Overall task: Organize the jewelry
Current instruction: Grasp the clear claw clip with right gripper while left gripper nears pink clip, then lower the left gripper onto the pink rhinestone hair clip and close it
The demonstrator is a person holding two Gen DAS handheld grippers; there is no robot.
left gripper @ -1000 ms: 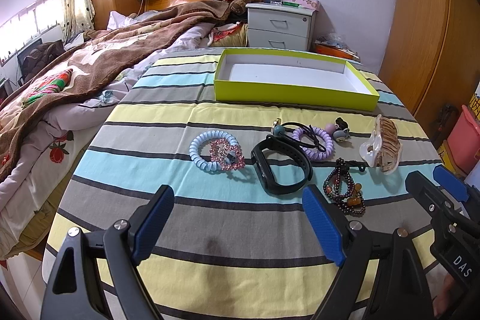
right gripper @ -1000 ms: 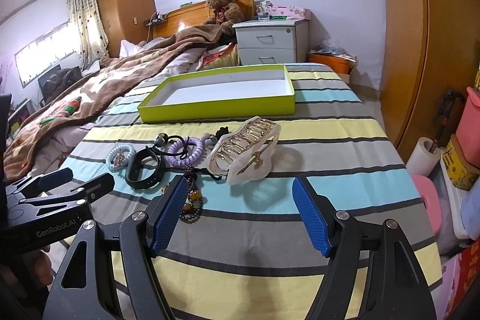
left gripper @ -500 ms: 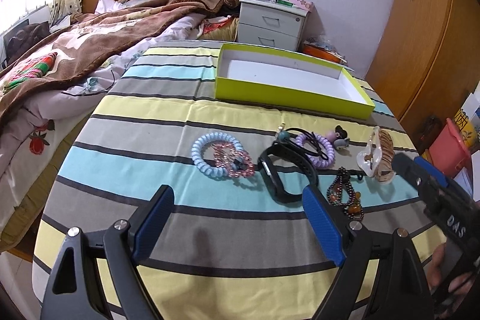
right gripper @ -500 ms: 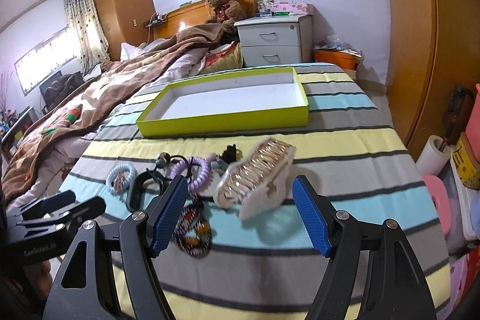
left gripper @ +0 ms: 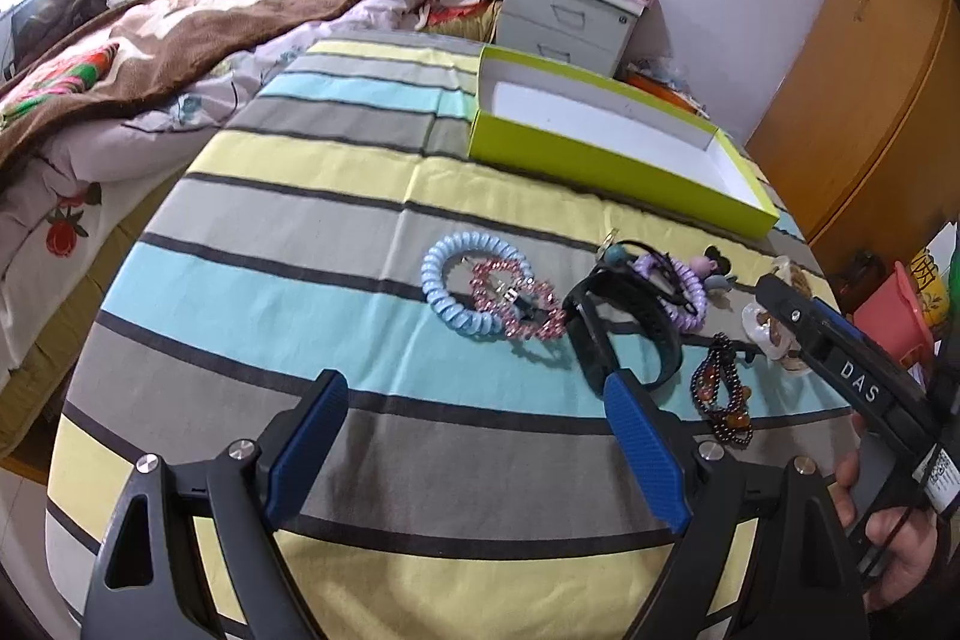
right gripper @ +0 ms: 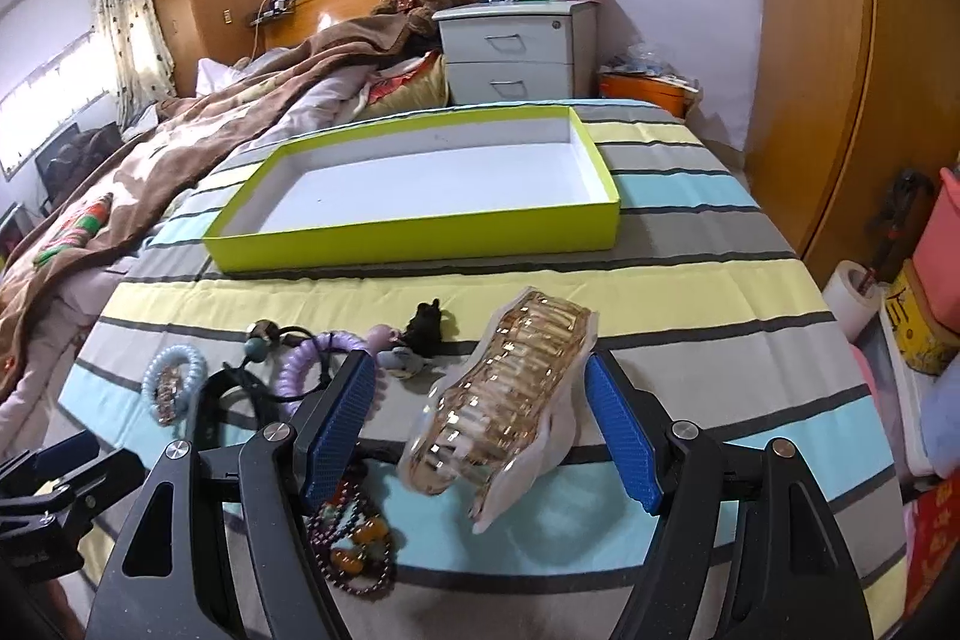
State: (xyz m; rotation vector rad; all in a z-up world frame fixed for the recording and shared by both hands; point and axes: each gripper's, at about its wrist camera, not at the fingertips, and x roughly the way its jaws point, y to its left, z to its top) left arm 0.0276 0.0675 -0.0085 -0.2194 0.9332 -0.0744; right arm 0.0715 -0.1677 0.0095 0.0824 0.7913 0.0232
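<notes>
The right claw [right gripper: 480, 430] stands wide, its blue pads either side of the clear-and-gold hair clip [right gripper: 510, 406] near the striped tabletop's [left gripper: 288, 232] right edge; whether they touch it I cannot tell. On that claw's black arm white letters read "DAS" [left gripper: 859, 379]. The left claw [left gripper: 474, 454] gapes wide over bare cloth by the near edge. The lime-green box [right gripper: 414, 232] sits toward the far edge.
</notes>
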